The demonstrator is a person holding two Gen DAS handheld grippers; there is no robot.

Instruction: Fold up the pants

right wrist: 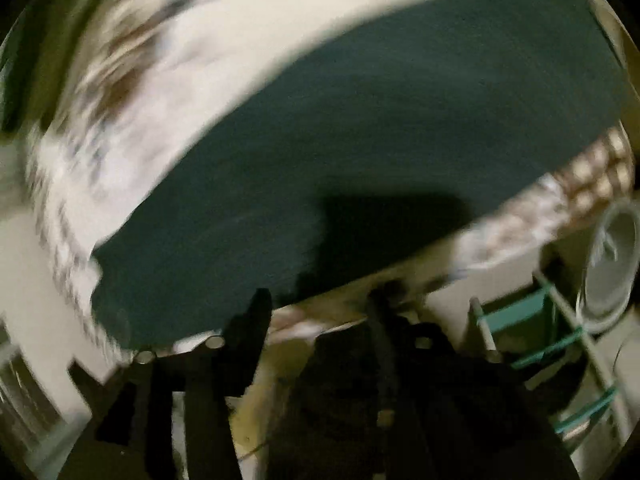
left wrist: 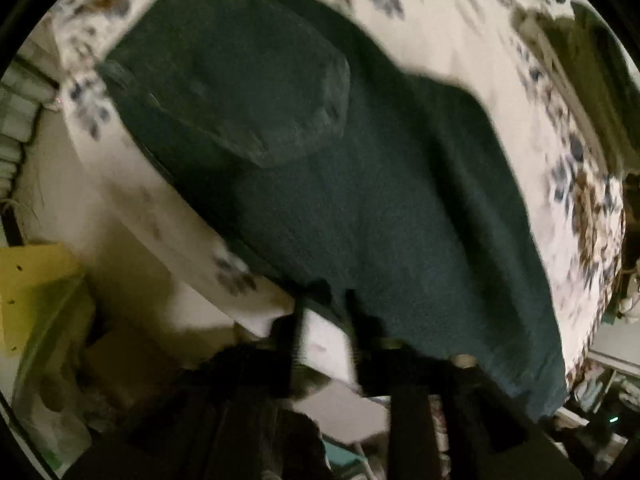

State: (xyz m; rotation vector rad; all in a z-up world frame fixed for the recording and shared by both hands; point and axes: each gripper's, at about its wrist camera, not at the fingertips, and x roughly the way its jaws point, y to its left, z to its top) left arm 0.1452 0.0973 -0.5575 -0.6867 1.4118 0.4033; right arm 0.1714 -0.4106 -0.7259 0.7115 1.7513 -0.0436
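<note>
Dark green pants lie flat on a white floral bedsheet, a back pocket showing at the upper left. My left gripper hovers over the bed's near edge just off the pants' hem; its jaws stand apart with only white sheet between them. The right wrist view is blurred. There the pants stretch as a wide green band across the sheet. My right gripper is open beside the near edge of the cloth, holding nothing.
The bed edge drops to the floor at the lower left, where a yellow box stands. A rack with teal shelves and a pale round object stand to the right of the bed. Another dark green cloth lies at the far right.
</note>
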